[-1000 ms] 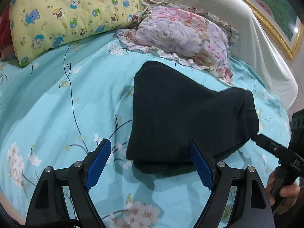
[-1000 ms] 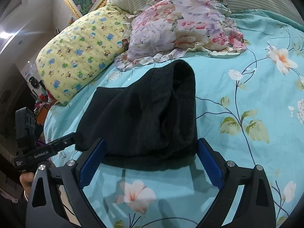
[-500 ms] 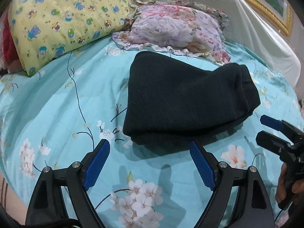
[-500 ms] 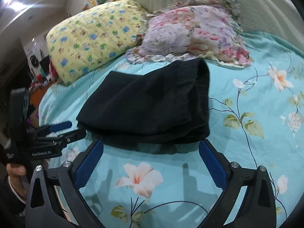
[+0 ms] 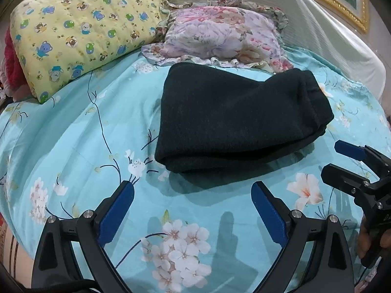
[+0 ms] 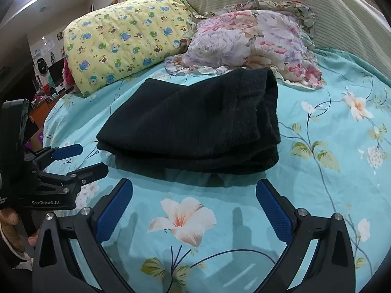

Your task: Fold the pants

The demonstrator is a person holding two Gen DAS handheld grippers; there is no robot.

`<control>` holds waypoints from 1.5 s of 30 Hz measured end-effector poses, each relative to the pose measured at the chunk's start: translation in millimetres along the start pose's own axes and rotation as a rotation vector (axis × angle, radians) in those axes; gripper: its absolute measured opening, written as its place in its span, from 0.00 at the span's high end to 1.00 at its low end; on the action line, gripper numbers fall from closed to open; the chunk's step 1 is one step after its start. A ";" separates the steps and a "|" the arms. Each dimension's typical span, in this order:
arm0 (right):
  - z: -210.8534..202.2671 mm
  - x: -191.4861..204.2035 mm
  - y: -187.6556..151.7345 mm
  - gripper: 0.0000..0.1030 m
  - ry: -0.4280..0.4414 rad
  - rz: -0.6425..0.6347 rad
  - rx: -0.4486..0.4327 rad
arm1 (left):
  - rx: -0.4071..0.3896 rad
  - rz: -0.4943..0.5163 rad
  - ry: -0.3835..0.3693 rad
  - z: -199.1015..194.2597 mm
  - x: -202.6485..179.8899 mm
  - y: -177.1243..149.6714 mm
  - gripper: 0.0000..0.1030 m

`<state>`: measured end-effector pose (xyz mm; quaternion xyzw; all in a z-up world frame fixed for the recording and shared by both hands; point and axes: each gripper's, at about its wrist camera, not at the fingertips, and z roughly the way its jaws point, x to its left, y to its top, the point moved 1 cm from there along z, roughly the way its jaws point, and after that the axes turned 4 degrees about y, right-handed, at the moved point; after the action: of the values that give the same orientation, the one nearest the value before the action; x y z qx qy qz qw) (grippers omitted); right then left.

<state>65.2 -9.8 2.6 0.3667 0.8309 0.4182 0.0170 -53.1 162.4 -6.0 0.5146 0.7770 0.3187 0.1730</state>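
Bare sheet (image 5: pixel 80 131) around folded pants (image 5: pixel 234 122); floral pillow (image 5: pixel 224 36) touches far edge.

Both the left gripper (image 5: pixel 193 196) and the right gripper (image 6: pixel 194 194) are built of black angular frames, fitted with blue ribbed pads, fastened with silver screws, and marked "GenRobot.AI" in white.

I see the bed (image 5: pixel 73 146) under a turquoise floral sheet; folded black pants (image 5: pixel 232 119) lie mid-bed; far behind, a yellow pillow (image 5: pixel 80 31) left, floral pillow (image 5: pixel 224 34) right.
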 end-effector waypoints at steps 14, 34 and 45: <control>8.9 0.6 -2.3 0.02 -0.006 0.003 -0.003 | 0.029 0.018 0.006 16.4 -7.5 -8.4 0.06; 14.0 9.2 -3.6 0.02 -0.006 -0.034 -0.043 | 0.002 0.011 0.000 19.1 -8.7 -9.1 0.06; 20.1 7.9 -3.9 0.02 0.001 -0.022 -0.024 | 0.017 0.023 0.004 24.5 -10.2 -7.1 0.06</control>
<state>63.8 7.4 -11.1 0.3571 0.8298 0.4281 0.0254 -39.2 159.1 -29.4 0.5242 0.7740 0.3153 0.1634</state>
